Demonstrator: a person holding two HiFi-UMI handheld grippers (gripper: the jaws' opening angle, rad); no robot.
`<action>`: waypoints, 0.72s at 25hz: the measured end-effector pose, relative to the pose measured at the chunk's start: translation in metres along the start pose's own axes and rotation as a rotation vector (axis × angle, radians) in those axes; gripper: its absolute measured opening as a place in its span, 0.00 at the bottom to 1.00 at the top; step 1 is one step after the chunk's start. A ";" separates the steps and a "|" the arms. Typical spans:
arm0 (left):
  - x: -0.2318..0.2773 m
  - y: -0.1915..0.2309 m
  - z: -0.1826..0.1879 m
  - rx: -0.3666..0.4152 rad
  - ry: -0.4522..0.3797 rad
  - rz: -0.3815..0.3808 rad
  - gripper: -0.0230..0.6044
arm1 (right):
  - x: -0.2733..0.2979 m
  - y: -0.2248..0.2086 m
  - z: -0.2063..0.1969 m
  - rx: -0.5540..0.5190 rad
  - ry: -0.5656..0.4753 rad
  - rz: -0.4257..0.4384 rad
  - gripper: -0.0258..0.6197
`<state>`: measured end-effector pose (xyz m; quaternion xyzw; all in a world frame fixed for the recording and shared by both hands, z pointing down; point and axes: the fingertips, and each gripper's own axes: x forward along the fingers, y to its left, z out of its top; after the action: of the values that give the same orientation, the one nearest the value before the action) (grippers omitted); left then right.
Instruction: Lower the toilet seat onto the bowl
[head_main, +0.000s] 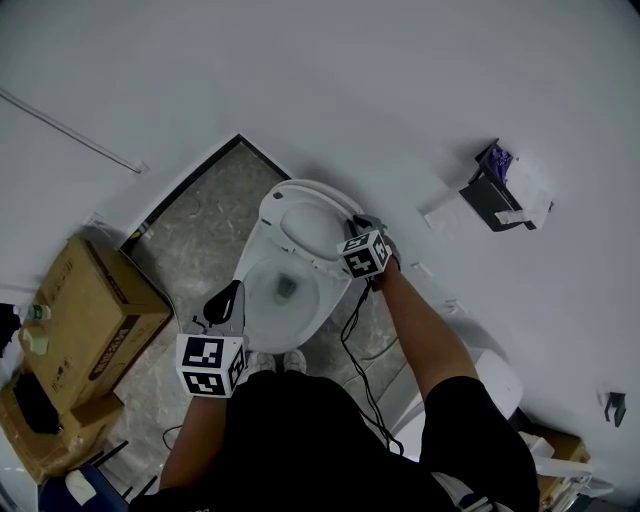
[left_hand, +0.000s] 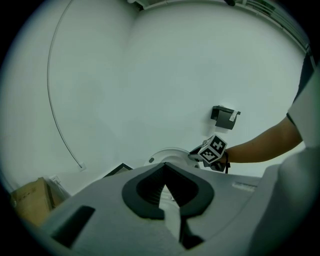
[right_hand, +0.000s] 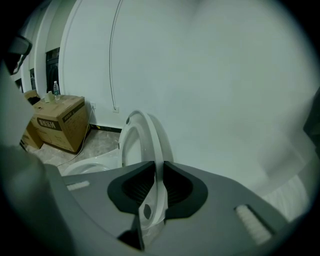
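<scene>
The white toilet seat (head_main: 300, 222) stands raised over the open bowl (head_main: 285, 290). My right gripper (head_main: 353, 224) is at the seat's right edge. In the right gripper view the seat's rim (right_hand: 142, 145) runs between the jaws and both pads press on it, so my right gripper (right_hand: 159, 167) is shut on it. The bowl (right_hand: 95, 162) lies below and to the left of it. My left gripper (head_main: 234, 290) hangs by the bowl's left front. In the left gripper view my left gripper (left_hand: 165, 164) has its tips together and holds nothing. It points toward the seat (left_hand: 170, 152).
Cardboard boxes (head_main: 95, 320) stand left of the toilet, with a bottle (right_hand: 56, 90) on one. A paper holder (head_main: 495, 190) hangs on the wall to the right. A black cable (head_main: 355, 340) trails from the right gripper. The person's feet (head_main: 280, 362) stand at the bowl's front.
</scene>
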<state>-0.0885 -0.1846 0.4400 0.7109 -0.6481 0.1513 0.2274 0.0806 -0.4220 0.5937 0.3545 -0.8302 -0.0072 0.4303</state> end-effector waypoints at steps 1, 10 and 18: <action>-0.001 0.000 0.000 0.001 0.000 0.001 0.05 | -0.002 0.002 0.001 0.004 -0.005 0.003 0.14; -0.015 0.010 -0.010 -0.028 -0.007 0.017 0.05 | -0.030 0.046 -0.001 -0.039 -0.030 0.113 0.13; -0.035 0.014 -0.029 -0.076 -0.027 0.013 0.05 | -0.069 0.127 -0.015 -0.160 -0.049 0.268 0.14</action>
<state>-0.1041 -0.1408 0.4485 0.6994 -0.6610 0.1185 0.2447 0.0436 -0.2810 0.5947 0.2048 -0.8770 -0.0242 0.4340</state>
